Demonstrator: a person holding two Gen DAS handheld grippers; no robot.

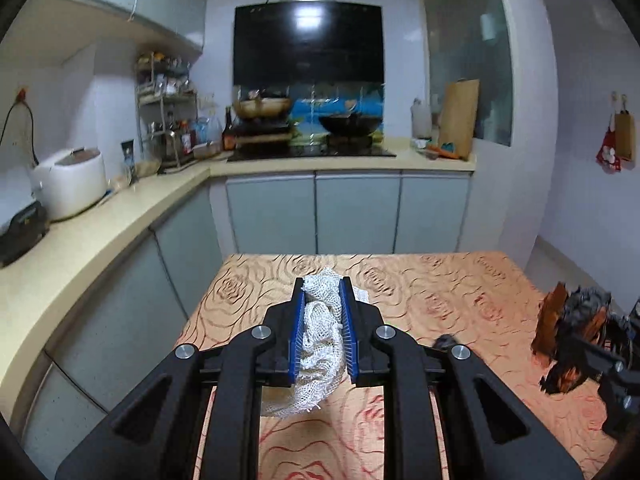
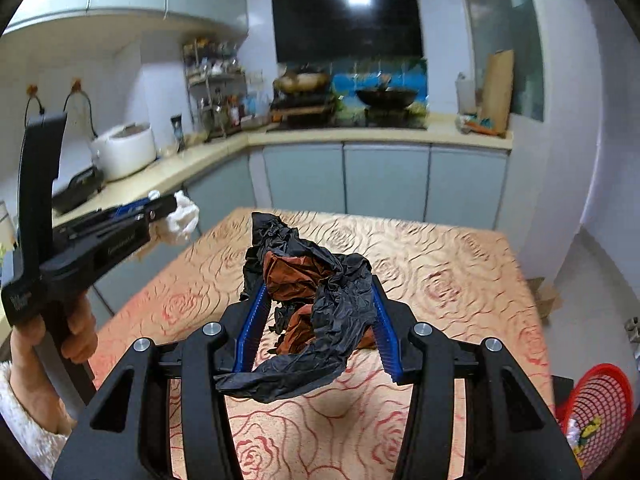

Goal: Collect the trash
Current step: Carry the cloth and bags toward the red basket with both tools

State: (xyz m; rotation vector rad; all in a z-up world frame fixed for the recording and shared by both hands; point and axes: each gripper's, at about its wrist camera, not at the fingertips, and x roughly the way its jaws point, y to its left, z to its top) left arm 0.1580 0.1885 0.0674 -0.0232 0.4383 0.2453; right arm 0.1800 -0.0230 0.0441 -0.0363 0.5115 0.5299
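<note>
- Left gripper (image 1: pixel 323 300) is clamped on a white mesh wad (image 1: pixel 320 332) above the table (image 1: pixel 440 280)
- Right gripper (image 2: pixel 318 320) pinches crumpled black and orange paper (image 2: pixel 316 280)

Hidden, cropped and blurred parts of the kitchen scene

The white mesh wad (image 1: pixel 320 336) is partly covered by the left gripper (image 1: pixel 323 292) fingers, its lower end dropping behind the black frame. In the left wrist view the right gripper (image 1: pixel 600 344) and its black and orange wrapper (image 1: pixel 568 320) are smeared and cut by the right edge. The red basket (image 2: pixel 600 404) is cropped at the corner, its contents unclear. The spice rack (image 2: pixel 212 76) jars are too small to read. The person's hand (image 2: pixel 68 340) is half hidden behind the handle.
</note>
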